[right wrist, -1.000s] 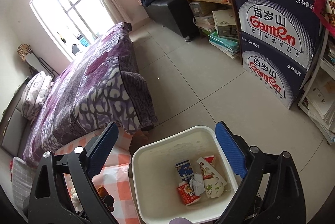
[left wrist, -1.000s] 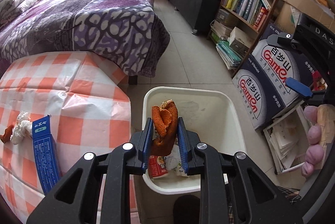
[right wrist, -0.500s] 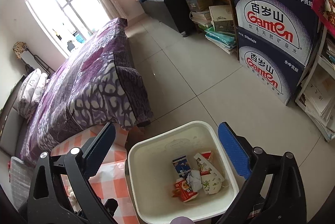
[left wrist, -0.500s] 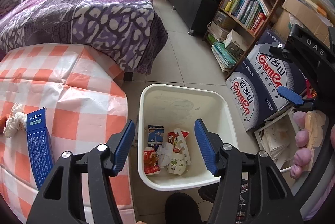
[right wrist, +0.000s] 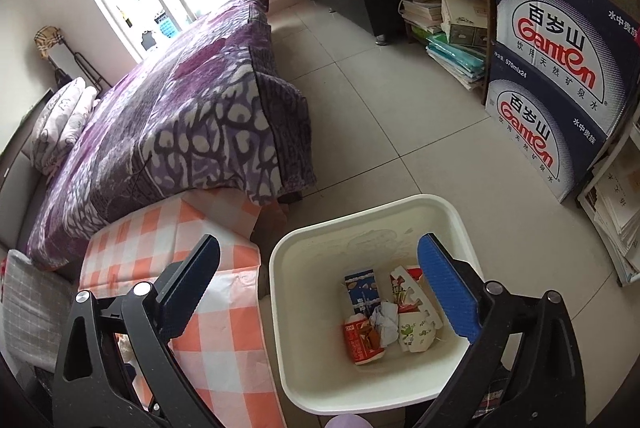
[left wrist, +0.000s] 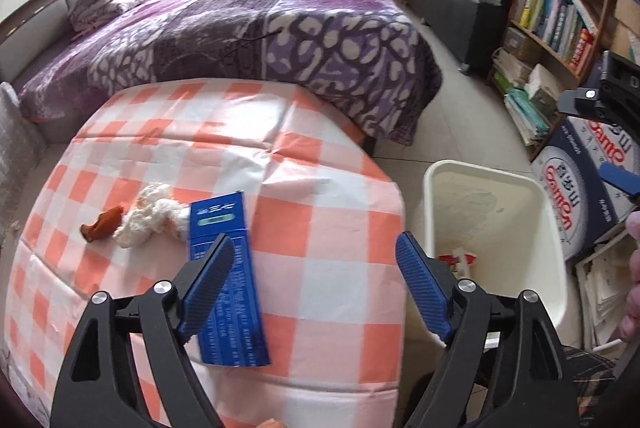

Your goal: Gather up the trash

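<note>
My left gripper (left wrist: pixel 316 280) is open and empty above the checked table (left wrist: pixel 312 156). A blue carton (left wrist: pixel 226 276) lies flat on the table, partly under the left finger. A crumpled white tissue (left wrist: pixel 148 216) and a small orange peel piece (left wrist: pixel 100 226) lie left of it. The white bin (left wrist: pixel 496 216) stands on the floor right of the table. My right gripper (right wrist: pixel 320 288) is open and empty above the bin (right wrist: pixel 320 380), which holds several cartons, wrappers and a crumpled paper (right wrist: pixel 384 320).
A bed with a purple blanket (left wrist: pixel 256 36) stands behind the table. Water cartons (right wrist: pixel 556 68) and a bookshelf (left wrist: pixel 560 12) line the right wall, with piles of paper (right wrist: pixel 616 212) on the floor beside the bin.
My left gripper opened and dropped the orange peel into the bin, then swung left over the table toward the blue carton. My right gripper stayed open above the bin.
</note>
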A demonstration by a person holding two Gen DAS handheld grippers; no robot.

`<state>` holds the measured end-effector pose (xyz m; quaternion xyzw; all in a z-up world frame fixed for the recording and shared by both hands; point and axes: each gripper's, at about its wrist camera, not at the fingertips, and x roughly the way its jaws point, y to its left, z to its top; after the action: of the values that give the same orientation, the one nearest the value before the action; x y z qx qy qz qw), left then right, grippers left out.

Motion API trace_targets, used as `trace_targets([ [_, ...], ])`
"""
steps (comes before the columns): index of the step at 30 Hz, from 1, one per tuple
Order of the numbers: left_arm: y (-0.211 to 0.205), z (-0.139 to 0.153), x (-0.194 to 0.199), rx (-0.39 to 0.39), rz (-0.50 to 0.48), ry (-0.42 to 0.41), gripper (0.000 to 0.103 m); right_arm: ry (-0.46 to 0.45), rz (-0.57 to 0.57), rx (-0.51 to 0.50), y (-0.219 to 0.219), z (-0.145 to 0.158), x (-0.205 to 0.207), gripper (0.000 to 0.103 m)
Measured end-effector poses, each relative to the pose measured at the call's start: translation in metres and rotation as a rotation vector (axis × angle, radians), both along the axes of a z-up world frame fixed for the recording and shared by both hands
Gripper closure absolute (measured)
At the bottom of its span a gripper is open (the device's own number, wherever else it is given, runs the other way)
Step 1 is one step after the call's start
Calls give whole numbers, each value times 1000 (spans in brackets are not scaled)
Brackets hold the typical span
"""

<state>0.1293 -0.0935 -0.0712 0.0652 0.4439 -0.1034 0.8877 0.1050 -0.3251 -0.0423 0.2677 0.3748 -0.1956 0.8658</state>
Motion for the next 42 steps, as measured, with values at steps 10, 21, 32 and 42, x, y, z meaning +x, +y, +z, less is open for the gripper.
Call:
trace_targets([
  [10,43,-57,29,128,121,220,16,51,91,-46,47,-8,21,8],
  [21,66,-72,24,71,54,286,51,108,178,-66,86,-20,43,7],
  [32,142,-19,20,-74,130,153,51,132,377,-65,154,-41,76,7],
  [42,224,-2,29,-166,312,119,51,151,713,-197,254,-66,102,7],
])
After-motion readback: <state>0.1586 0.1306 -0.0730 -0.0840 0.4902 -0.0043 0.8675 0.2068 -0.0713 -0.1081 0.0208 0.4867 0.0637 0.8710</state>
